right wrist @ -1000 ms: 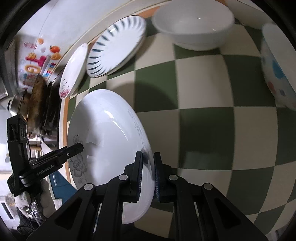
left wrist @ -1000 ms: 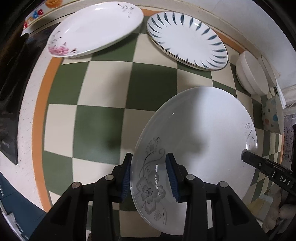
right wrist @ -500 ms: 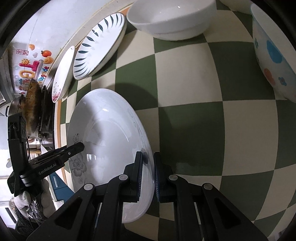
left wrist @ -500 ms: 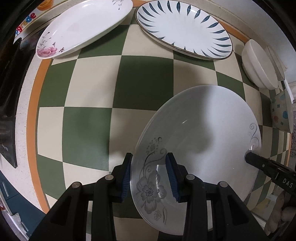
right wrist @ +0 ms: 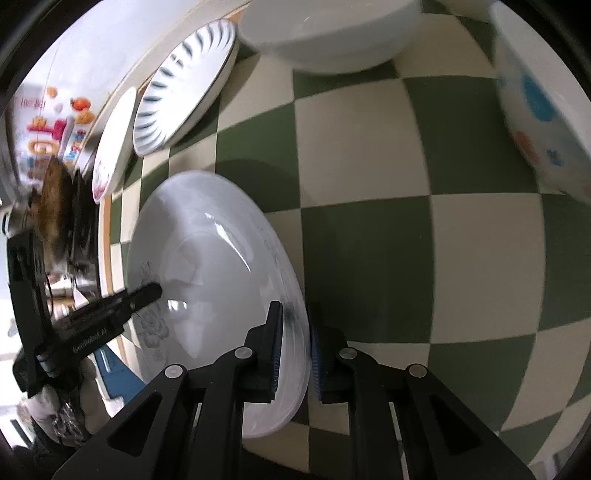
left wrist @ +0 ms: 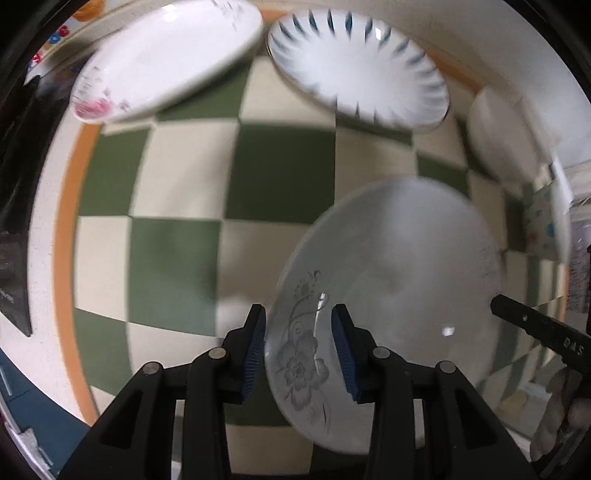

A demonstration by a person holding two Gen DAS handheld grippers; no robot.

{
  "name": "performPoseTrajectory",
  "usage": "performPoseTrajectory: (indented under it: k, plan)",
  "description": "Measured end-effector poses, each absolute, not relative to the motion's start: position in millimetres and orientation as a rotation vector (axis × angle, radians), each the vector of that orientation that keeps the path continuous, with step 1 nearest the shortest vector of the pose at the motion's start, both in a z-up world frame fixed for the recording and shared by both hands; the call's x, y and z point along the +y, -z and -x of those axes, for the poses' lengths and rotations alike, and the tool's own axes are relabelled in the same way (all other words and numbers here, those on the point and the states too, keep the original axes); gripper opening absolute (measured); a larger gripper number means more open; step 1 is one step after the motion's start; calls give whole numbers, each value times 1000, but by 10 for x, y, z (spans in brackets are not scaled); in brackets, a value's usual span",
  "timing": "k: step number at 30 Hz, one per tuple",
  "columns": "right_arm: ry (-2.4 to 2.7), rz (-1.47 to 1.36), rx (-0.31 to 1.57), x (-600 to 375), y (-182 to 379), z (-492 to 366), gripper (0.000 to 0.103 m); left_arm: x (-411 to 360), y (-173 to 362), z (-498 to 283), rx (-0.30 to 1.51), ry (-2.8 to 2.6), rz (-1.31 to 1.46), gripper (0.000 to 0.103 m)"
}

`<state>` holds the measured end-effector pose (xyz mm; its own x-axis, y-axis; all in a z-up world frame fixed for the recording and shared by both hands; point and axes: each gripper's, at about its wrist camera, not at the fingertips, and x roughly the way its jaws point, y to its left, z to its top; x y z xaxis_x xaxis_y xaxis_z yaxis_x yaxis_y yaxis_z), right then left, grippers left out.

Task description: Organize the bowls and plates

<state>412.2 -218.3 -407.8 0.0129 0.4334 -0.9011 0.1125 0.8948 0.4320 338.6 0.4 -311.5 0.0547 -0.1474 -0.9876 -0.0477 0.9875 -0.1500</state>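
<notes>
Checkered tablecloth (left wrist: 280,177) under plates (left wrist: 354,66), bowls (right wrist: 325,33).

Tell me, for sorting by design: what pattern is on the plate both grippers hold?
White plate with a grey flower sprig near its rim, clearest in the left wrist view.

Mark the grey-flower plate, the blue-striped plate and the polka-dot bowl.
grey-flower plate (left wrist: 399,280): left wrist view, on its plain white centre.
blue-striped plate (left wrist: 358,62): left wrist view, on its white middle inside the ring of stripes.
polka-dot bowl (right wrist: 535,107): right wrist view, on its outer wall near the blue dot.

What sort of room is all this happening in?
Probably a home kitchen: plates like the blue-streaked plate and a white bowl sit on a checkered cloth, with a dark pan beside it.
</notes>
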Motion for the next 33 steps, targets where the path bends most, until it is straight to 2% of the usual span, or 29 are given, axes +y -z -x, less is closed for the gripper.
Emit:
performPoseTrajectory:
  k: [3, 5, 8, 16, 22, 27, 31, 33]
  plan:
    - [-233, -451, 1488, -2179, 3710, -4159, 27, 310, 2702, -3493, 1419, 39, 212, 37]
    - [-253, -459, 1435, -2032, 3438, -4264, 40, 572, 2533, -3617, 1367, -4, 265, 42]
    - [-354, -417, 1372, -1571, 3169, -4592, 47, 962, 2539, -3800, 1309, -93, 320, 44]
    - [-553, -183, 1314, -177, 3196, -5914, 47, 1833, 2954, -4320, 1322, -280, 443, 44]
    - [-590, -57, 1361, 506, 3554, -6729, 47, 2072, 3218, -4519, 1357, -316, 506, 44]
    - [-591, -2, 1395, 744, 3863, -7044, 47, 2122, 3441, -4658, 1385, -307, 521, 44]
    - [-595, -17, 1431, 864, 4067, -7191, 39, 2198, 3530, -4709, 1386, -313, 537, 43]
    - [-604, -15, 1445, 918, 4146, -7220, 32, 2236, 3545, -4719, 1375, -312, 542, 33]
